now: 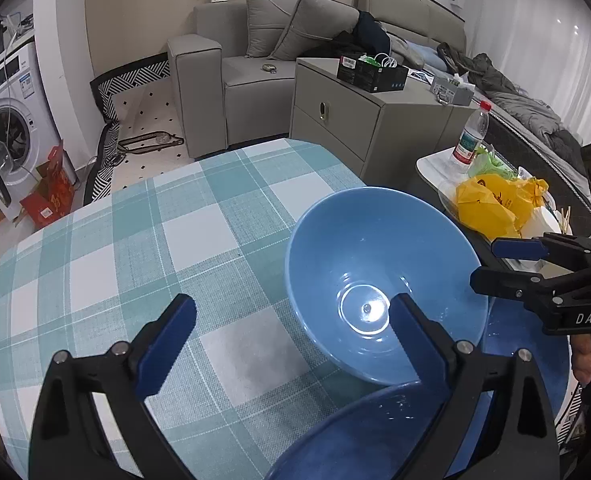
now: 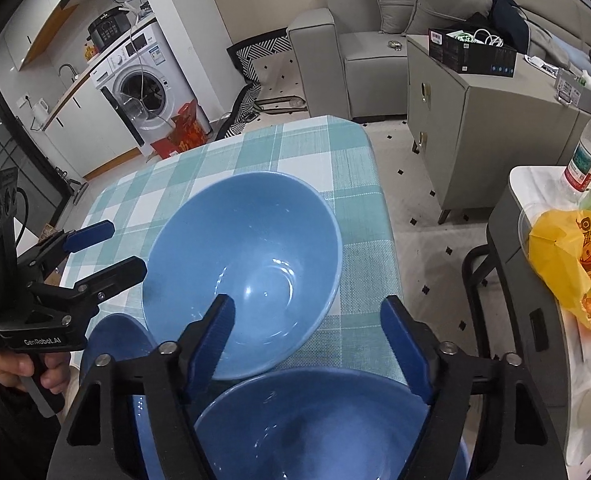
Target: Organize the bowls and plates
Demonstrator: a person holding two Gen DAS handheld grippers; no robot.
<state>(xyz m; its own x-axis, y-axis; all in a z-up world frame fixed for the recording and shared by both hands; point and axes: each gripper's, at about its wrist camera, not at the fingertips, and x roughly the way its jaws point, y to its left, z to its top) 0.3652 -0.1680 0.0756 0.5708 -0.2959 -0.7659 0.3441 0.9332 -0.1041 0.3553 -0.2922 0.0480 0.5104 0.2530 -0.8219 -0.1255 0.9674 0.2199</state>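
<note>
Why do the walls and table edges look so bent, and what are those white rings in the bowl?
Left wrist view: a fisheye lens bows the checked teal tablecloth and darkens the corners; the rings in the light blue ceramic bowl are glare from a lamp overhead. Right wrist view: same bending, softer glints in that bowl, all fairly sharp.

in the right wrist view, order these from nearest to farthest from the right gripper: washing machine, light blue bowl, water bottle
From the right gripper:
1. light blue bowl, just ahead on the checked cloth, one finger over its rim
2. water bottle, off to the right on the side table
3. washing machine, far back on the left
</note>
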